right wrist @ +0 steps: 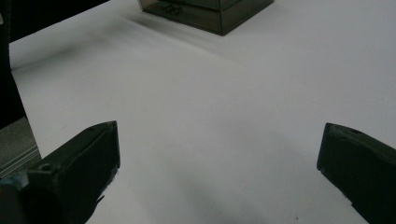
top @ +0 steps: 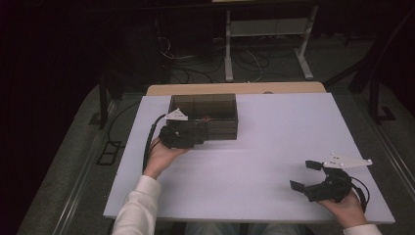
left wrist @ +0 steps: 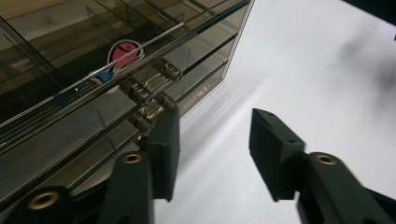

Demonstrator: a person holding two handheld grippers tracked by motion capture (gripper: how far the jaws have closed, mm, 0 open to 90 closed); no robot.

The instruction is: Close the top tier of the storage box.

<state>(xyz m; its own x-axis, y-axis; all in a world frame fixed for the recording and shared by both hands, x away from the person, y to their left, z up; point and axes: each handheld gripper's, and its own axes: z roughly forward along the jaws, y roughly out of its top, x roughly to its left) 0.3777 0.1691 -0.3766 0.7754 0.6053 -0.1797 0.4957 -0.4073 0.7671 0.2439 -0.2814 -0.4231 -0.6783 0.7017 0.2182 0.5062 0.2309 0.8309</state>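
- Smoked clear box [top: 205,115] sat on the far left part of the white table [top: 274,147], its near front facing the person.
- Left gripper [top: 188,136] was up against the box's near front, held by the left hand [top: 161,155]; white sleeve [top: 139,205] came in at the bottom left.
- Left gripper view: jaws spread, nothing between them; one fingertip [left wrist: 163,140] touched the small metal latch [left wrist: 152,100] on the box front, the other hung over bare table.
- The same view showed inner dividers and a red round sticker [left wrist: 123,52] through the lid (too small to make out from above).
- Right gripper [top: 307,177] lay well apart at the near right, jaws wide, nothing held, right hand [top: 347,208] under it.
- Right gripper view: box [right wrist: 205,11] far off, bare table between.
- Beyond the far edge: cables [top: 195,61] on the floor and a white stand frame [top: 266,44].
- Nothing stood between either gripper and the box.
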